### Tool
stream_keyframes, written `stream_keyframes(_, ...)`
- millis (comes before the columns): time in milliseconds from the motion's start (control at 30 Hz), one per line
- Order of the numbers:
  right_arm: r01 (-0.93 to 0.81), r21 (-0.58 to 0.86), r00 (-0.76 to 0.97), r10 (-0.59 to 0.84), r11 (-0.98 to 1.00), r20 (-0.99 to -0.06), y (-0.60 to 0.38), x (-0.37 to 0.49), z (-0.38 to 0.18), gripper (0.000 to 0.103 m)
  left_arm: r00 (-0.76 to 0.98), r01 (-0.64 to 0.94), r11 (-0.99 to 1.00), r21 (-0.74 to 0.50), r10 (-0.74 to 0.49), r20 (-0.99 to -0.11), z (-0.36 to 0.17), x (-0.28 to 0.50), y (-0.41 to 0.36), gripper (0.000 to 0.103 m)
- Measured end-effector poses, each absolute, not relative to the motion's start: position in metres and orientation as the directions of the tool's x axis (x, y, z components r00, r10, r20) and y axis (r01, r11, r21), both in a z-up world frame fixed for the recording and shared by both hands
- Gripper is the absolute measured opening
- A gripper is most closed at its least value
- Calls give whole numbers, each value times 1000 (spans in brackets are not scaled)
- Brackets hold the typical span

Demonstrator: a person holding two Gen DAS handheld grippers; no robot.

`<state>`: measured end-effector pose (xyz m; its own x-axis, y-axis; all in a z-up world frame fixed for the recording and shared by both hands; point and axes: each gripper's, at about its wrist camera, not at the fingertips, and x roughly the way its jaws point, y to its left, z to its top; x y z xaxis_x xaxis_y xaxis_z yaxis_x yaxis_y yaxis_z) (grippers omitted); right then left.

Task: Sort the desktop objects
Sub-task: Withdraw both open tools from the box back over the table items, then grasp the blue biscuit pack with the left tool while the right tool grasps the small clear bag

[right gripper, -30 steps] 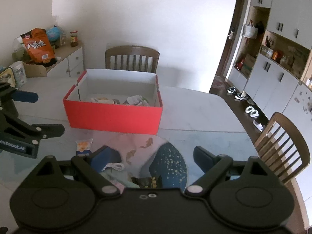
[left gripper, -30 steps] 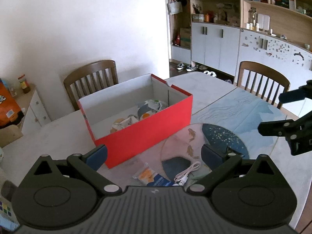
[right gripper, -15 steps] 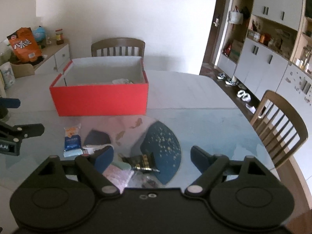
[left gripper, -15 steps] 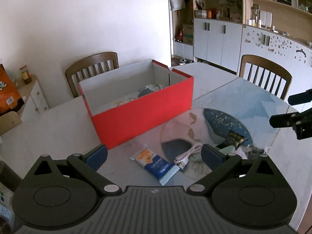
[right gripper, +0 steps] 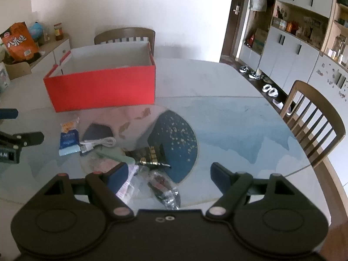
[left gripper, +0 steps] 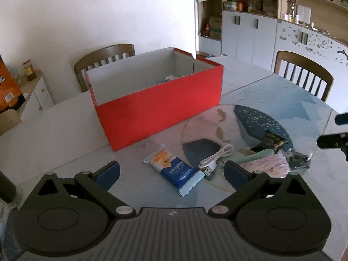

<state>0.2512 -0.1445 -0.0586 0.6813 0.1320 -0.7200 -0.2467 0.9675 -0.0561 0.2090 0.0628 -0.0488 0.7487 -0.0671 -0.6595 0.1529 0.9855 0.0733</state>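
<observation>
Both released: left gripper (left gripper: 171, 170) over the snack packet (left gripper: 174, 168) before the red box (left gripper: 158, 102); right gripper (right gripper: 168, 173) just narrowing, nothing between. Packet light, crinkly, slippery; pinch mid-body.

The open red cardboard box (left gripper: 158, 106) beyond both grippers hides nearly all of its contents behind its near wall; only a scrap of pale wrapping shows above the rim, too little to name. Just ahead of the right gripper (right gripper: 168, 175), a clear plastic bag with dark contents (right gripper: 165, 190) is partly covered by the gripper's body, and what it holds cannot be made out. The pink printed packet (right gripper: 128, 184) lies partly behind that gripper's left finger. The print on the blue-and-orange snack packet (left gripper: 171, 167), between the left gripper's fingers, is too small to read.
</observation>
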Motion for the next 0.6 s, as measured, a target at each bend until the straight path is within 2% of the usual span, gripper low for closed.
stream_keyframes(600,-282,-30,607,154,959,-779,-151,265,-105,80,701,16,1000,13,-2,-713,-85,257,70,101)
